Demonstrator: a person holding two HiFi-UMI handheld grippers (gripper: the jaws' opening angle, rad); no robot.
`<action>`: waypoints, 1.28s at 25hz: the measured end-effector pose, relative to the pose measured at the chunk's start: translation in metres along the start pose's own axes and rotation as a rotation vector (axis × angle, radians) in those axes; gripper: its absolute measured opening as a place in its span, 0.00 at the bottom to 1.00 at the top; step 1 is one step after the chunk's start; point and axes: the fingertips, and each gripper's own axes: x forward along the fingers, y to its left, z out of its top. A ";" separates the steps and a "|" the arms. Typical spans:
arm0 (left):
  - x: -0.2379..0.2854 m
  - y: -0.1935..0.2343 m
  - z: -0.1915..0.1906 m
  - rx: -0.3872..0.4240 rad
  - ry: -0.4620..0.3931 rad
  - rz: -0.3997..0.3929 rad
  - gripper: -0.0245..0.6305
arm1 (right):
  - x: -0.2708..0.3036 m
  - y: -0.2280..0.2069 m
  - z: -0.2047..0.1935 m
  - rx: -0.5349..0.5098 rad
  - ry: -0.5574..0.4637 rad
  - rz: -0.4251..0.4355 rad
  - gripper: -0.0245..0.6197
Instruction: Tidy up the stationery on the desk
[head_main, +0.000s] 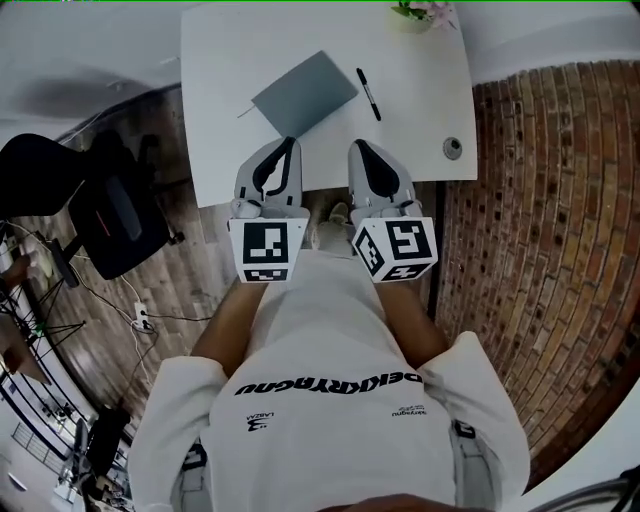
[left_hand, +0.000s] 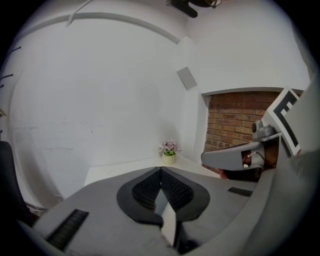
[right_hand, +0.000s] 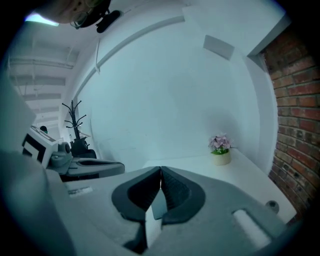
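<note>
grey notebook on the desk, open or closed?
Closed. The grey notebook lies flat on the desk with its cover up; no pages show.

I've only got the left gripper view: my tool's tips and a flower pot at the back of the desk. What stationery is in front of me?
Observer: A grey notebook lies flat on the desk. In the head view it is just beyond the left tool.
Operator: Anything to its right?
Observer: A black pen lies there, apart from the notebook and ahead of the right tool.
Operator: Is the right tool free to take it?
Observer: Yes. The right gripper view shows its jaws together with nothing between them.
</note>
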 end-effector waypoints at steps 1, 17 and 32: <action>0.007 0.005 -0.005 -0.002 0.016 -0.011 0.04 | 0.007 -0.001 -0.006 0.008 0.012 -0.008 0.03; 0.122 0.056 -0.086 0.032 0.255 -0.088 0.18 | 0.108 -0.051 -0.103 0.229 0.175 -0.071 0.14; 0.221 0.086 -0.155 0.253 0.529 -0.277 0.18 | 0.162 -0.075 -0.184 0.471 0.282 -0.173 0.19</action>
